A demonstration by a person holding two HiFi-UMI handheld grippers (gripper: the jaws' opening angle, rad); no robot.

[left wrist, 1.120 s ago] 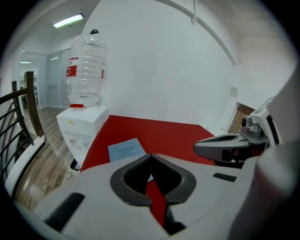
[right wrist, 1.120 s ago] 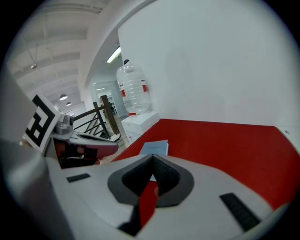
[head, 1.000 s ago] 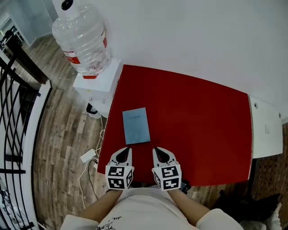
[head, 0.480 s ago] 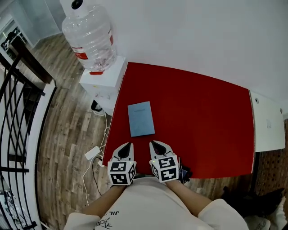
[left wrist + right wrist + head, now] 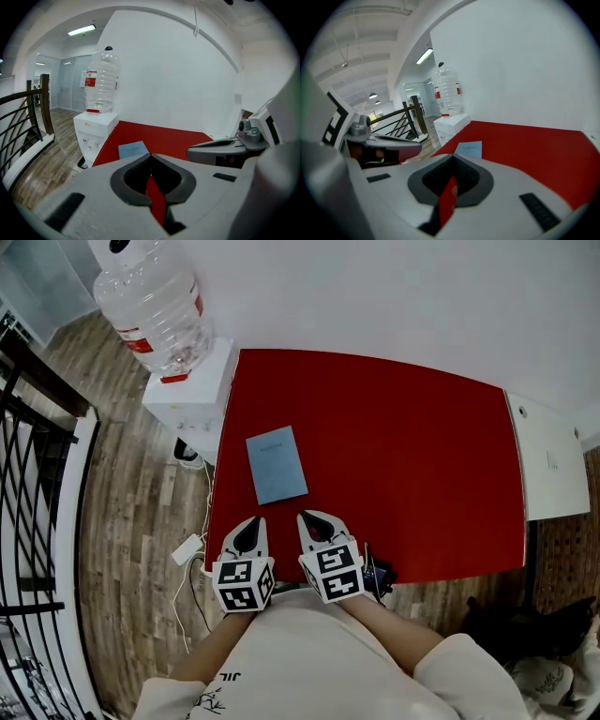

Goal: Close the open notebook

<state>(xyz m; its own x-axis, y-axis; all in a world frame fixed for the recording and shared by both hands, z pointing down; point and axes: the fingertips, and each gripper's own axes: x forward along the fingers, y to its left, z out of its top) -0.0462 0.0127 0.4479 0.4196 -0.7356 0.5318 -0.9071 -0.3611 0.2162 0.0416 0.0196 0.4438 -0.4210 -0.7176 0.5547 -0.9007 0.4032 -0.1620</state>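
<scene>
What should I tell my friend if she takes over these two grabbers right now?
Left gripper: shut, holding nothing, over the near edge of the red table.
Right gripper: shut, holding nothing, right beside the left one.
Notebook: lies flat on the table just beyond the grippers, near the table's left side, blue cover up. Neither gripper touches it.
Done: the notebook already looks closed.
Left: probably nothing. Maybe check that the cover lies flat.

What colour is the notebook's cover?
Light blue, plain apart from a faint line of print. The notebook shows best in the head view, against the red table.
</scene>
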